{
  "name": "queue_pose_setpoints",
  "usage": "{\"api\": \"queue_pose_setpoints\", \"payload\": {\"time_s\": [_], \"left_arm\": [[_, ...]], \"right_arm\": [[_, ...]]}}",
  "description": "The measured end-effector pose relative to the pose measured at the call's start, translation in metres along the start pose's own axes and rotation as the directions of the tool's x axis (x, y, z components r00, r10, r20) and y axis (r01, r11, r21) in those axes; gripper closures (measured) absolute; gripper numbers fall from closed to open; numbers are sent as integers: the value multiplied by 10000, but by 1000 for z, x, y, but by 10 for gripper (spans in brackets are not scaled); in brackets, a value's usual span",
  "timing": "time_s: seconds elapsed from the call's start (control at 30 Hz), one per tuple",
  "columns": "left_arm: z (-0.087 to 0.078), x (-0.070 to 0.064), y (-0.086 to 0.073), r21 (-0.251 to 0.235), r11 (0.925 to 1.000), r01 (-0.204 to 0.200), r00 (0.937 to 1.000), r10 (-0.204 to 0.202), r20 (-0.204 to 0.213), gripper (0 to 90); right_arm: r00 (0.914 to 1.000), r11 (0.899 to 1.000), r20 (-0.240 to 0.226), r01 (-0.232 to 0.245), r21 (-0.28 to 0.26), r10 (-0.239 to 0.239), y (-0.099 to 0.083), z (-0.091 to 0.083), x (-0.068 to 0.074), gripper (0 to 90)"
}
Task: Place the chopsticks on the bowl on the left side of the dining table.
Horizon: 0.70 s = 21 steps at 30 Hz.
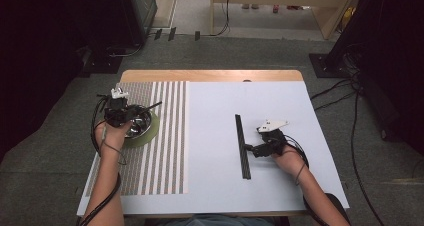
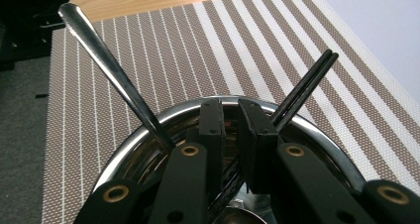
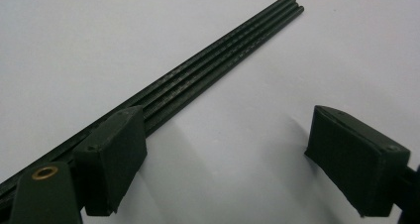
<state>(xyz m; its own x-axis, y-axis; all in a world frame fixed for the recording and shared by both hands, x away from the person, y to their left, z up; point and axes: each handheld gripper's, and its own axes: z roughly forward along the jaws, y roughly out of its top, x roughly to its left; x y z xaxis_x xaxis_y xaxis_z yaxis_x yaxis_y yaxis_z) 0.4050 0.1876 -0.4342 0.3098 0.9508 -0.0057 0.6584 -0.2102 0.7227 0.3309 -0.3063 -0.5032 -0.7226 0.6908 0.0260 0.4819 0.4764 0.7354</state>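
High view: the left tool [image 1: 120,111] covers most of a shiny metal bowl [image 1: 142,127], so the bowl's inside is hard to make out. That bowl sits on a round green coaster [image 1: 152,131] on a striped placemat [image 1: 165,136] at the left of the bench [image 1: 280,186].

Left gripper view: the left tool [image 2: 231,130] has its jaws nearly together, with a narrow gap, above the bowl [image 2: 317,140]. A pair of thin black chopsticks [image 2: 307,85] passes under them; whether the jaws pinch it I cannot tell. The pair leans on the bowl's rim, tips pointing up and away over the placemat. A metal handle [image 2: 109,70] leans out the other way, its lower end hidden.

Right gripper view: the right tool [image 3: 218,149] is wide open, holding nothing. A bundle of black chopsticks [image 3: 208,70] lies flat on the white bench, one jaw just beside it. In the high view this bundle [image 1: 242,146] runs lengthwise away from the person.
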Motion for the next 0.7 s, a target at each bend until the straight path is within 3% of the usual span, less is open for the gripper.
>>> {"api": "queue_pose_setpoints", "payload": {"time_s": [0.4, 0.7], "left_arm": [[0, -10, -2, 219, 9994, -258, 9990, 249, 377, 819], [-2, -8, -3, 134, 9999, 21, 9980, -30, 631, 799]], "right_arm": [[10000, 10000, -5, -3, -2, 3, 0, 0, 0, 151], [10000, 10000, -3, -6, 0, 6, 0, 0, 0, 151]]}}
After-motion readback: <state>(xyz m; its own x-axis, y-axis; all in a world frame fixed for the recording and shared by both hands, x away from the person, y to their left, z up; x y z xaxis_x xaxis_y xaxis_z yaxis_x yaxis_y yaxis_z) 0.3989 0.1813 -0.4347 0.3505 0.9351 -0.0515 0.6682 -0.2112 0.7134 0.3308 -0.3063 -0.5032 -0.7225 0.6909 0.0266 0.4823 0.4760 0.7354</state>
